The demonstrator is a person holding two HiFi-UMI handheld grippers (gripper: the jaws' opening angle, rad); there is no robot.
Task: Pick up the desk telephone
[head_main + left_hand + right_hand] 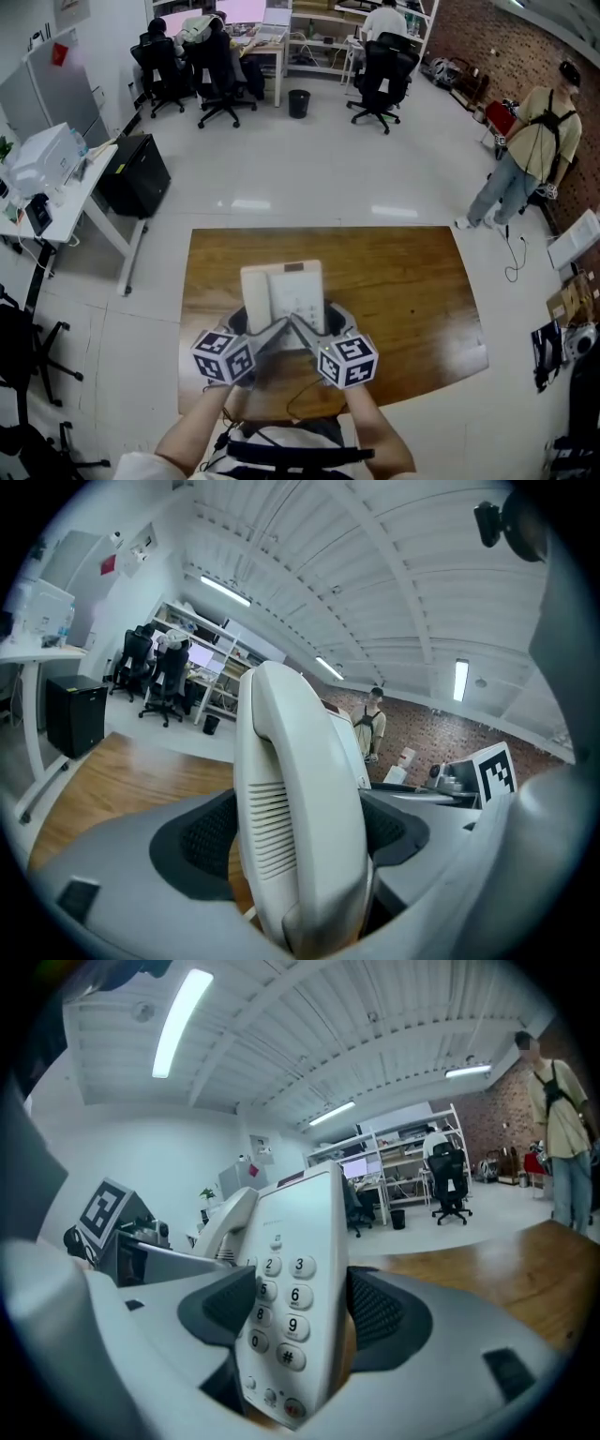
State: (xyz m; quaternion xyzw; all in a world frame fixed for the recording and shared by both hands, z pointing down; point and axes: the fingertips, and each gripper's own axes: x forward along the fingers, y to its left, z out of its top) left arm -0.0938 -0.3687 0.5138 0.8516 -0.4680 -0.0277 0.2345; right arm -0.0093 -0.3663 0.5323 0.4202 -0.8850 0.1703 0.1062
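Observation:
A cream desk telephone sits over the brown wooden table, gripped at its near end by both grippers. My left gripper is shut on the handset side. In the left gripper view the handset stands between the dark pads. My right gripper is shut on the keypad side. In the right gripper view the number keys fill the gap between its pads. Both gripper views look upward at the ceiling. I cannot tell whether the phone's far end touches the table.
A thin cord hangs below the phone near the table's front edge. A white desk and a black cabinet stand at the left. A person stands at the right. Office chairs and seated people are at the back.

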